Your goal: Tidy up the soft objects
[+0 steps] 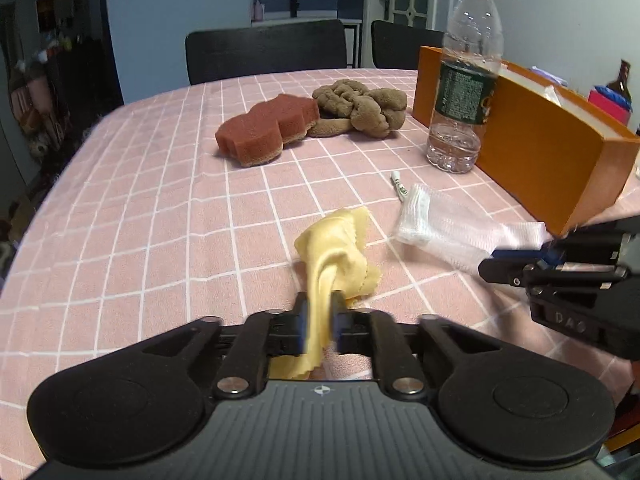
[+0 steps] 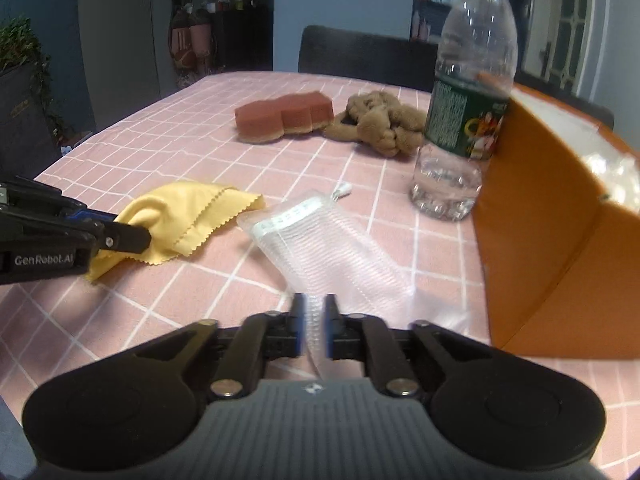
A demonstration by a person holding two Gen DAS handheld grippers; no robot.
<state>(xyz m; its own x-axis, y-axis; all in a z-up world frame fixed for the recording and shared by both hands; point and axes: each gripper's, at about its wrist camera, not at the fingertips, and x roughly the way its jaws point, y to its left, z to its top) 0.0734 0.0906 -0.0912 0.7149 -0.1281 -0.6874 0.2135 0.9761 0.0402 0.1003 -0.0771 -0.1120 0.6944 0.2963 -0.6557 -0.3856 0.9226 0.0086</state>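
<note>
My left gripper (image 1: 319, 312) is shut on a yellow cloth (image 1: 336, 256), which trails onto the pink checked tablecloth; the cloth also shows in the right wrist view (image 2: 188, 216). My right gripper (image 2: 314, 320) is shut on a white mesh cloth (image 2: 320, 248), also in the left wrist view (image 1: 452, 232). A red-brown sponge (image 1: 272, 128) and a brown knotted plush (image 1: 360, 106) lie together farther back. An orange box (image 1: 532, 136) stands at the right, open on top.
A clear water bottle (image 1: 466, 80) stands by the orange box. A small white pen-like item (image 1: 398, 185) lies near the mesh cloth. Dark chairs (image 1: 268, 50) stand behind the table. The table edge curves away on the left.
</note>
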